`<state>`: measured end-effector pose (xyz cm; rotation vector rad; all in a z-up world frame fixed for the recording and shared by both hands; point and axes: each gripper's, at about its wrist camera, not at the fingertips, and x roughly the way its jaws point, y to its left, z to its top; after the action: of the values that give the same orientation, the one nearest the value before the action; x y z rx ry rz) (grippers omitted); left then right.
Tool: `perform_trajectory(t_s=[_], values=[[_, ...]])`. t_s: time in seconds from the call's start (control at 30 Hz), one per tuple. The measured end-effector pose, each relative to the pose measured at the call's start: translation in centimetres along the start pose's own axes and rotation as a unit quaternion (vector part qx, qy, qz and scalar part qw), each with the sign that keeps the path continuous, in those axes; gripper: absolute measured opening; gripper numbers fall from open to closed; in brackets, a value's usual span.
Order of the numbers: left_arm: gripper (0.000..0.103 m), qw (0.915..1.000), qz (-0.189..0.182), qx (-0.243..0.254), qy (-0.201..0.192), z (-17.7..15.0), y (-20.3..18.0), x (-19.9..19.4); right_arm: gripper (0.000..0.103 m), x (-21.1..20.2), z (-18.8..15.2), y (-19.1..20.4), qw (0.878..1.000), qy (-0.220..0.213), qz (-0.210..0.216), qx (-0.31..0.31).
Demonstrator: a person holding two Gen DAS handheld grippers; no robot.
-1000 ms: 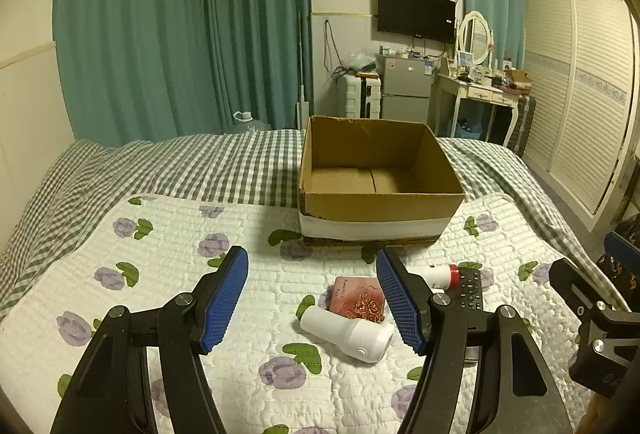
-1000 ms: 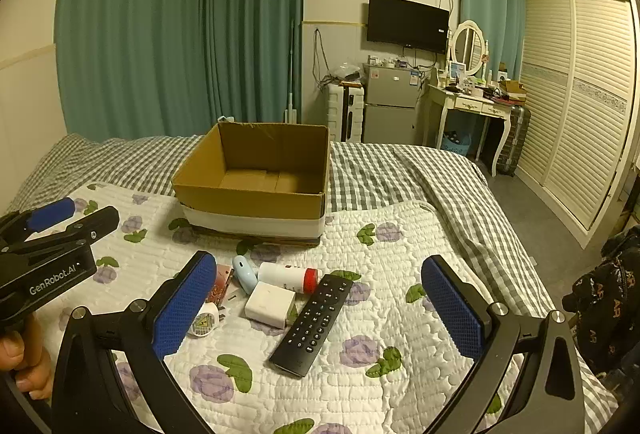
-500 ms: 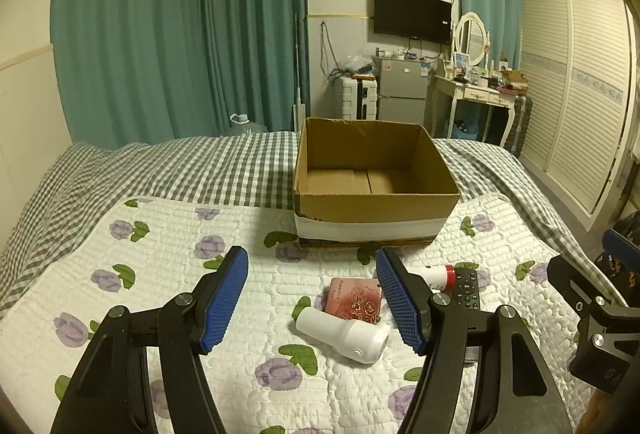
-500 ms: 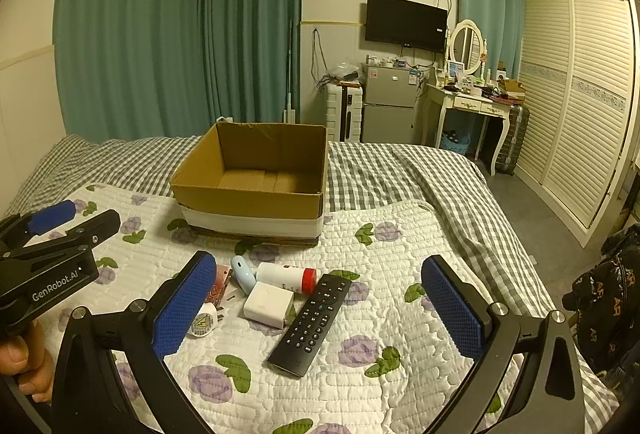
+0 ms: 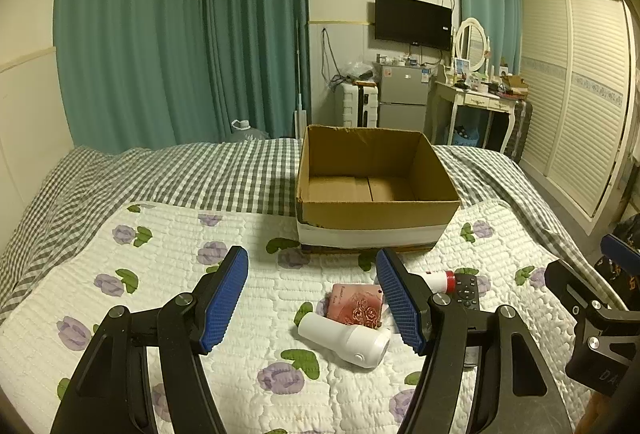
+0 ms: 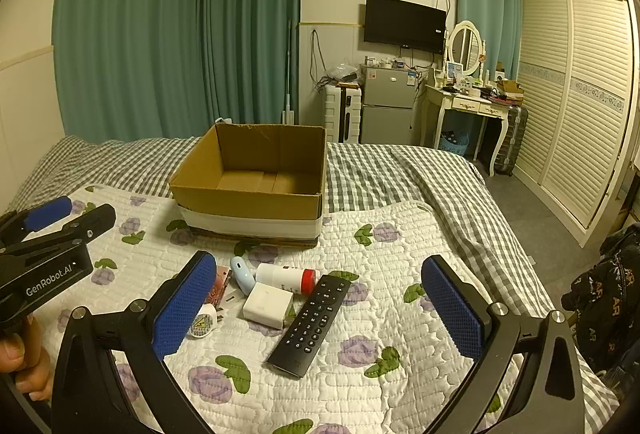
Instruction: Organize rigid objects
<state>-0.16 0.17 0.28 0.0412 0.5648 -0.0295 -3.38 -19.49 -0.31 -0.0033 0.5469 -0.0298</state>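
Both grippers, left (image 5: 312, 294) & right (image 6: 320, 306), hovering w/ jaws spread wide, grasping nothing, over remote (image 6: 310, 322) near cardboard box (image 6: 248, 208).

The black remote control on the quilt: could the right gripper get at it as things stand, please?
Probably yes: the remote control lies flat in the open ahead of the open right gripper, nothing on top; only the white charger block crowds its left edge.

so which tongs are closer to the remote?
Right. The right tongs hang open just above and short of the remote, which lies between their fingers in view. The left tongs, also open, sit off to its left.
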Motion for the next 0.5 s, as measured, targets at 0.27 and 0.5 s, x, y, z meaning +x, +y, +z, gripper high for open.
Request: perform_trajectory(t_s=[0.27, 0.5], values=[[0.069, 1.0, 0.0, 0.003, -0.004, 0.11, -0.1, -0.21, 0.103, 0.01, 0.23, 0.21, 1.0, 0.0, 0.0, -0.002], [0.069, 1.0, 0.0, 0.002, -0.003, 0.1, -0.12, -0.14, 0.103, -0.03, 0.46, 0.42, 1.0, 0.0, -0.003, -0.001]])
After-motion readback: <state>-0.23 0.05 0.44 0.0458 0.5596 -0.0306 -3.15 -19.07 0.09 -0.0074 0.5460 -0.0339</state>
